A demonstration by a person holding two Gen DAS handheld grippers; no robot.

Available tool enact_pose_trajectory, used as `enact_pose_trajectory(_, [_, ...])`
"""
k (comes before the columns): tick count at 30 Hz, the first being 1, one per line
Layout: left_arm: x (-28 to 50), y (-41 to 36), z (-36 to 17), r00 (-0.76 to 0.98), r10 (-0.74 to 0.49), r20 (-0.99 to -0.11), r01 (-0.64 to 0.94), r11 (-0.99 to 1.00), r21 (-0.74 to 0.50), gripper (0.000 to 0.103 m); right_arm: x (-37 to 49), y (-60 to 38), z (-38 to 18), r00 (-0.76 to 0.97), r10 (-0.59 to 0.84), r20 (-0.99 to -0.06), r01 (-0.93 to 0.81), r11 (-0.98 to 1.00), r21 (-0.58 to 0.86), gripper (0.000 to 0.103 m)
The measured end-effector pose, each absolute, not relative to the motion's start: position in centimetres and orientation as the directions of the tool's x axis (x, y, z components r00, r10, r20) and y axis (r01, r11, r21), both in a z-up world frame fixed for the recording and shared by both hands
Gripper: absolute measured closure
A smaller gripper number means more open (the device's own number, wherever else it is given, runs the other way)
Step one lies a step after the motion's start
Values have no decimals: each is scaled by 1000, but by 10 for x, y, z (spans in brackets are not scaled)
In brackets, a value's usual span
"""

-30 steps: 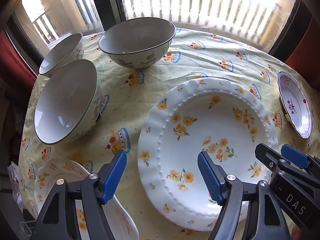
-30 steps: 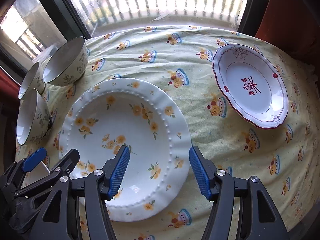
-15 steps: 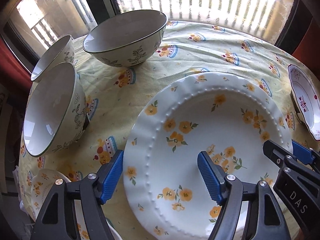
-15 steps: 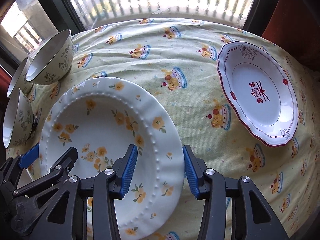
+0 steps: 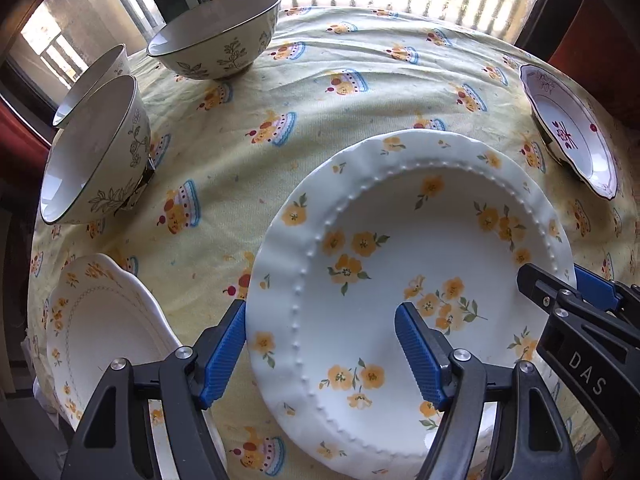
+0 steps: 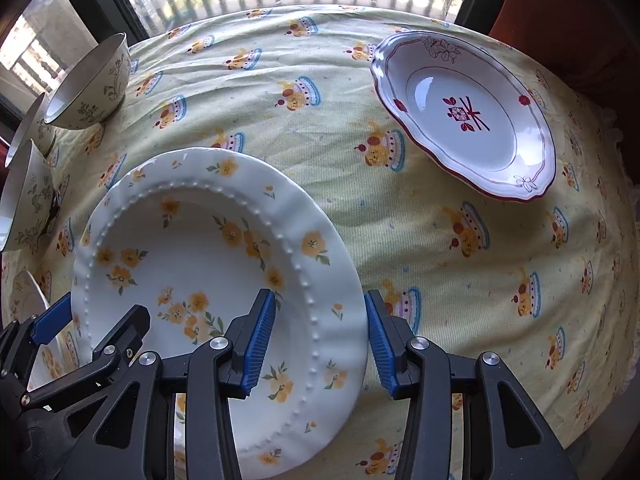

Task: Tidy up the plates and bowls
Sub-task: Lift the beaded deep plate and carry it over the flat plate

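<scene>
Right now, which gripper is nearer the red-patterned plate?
Right. The right gripper straddles the yellow-flowered plate's rim on the side facing the red-patterned plate; the left gripper straddles the opposite rim, farther away.

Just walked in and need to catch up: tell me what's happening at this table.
A person is sorting dishes with two hand-held claws. Both straddle opposite edges of the big yellow-flowered plate: the left claw stands open around its left rim, the right claw around its right rim, pads not yet pressing. Three bowls and a red-trimmed plate wait untouched.
</scene>
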State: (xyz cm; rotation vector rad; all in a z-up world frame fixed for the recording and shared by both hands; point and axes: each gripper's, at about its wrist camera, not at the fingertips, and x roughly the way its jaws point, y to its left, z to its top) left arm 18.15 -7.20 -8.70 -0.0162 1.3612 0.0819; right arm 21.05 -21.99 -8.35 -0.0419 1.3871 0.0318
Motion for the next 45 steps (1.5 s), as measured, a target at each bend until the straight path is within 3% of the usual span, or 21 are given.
enact_pose_trajectory(11, [180,-80,-98,200,83,-976,-99,993,64,23,193,-228,-91,172,33,-985,-59,998,23,49])
enact_pose_trajectory(25, [169,-88,-91,195,76,-978,-130,990,51,26,196,-237,-89,173,50,-984,-64,997,39,48])
enact_pose_trajectory(45, [139,-63,-46,281,32,-959,-72,997,12,26,147,-225,-37,273,14,-962,23,1000,21,48])
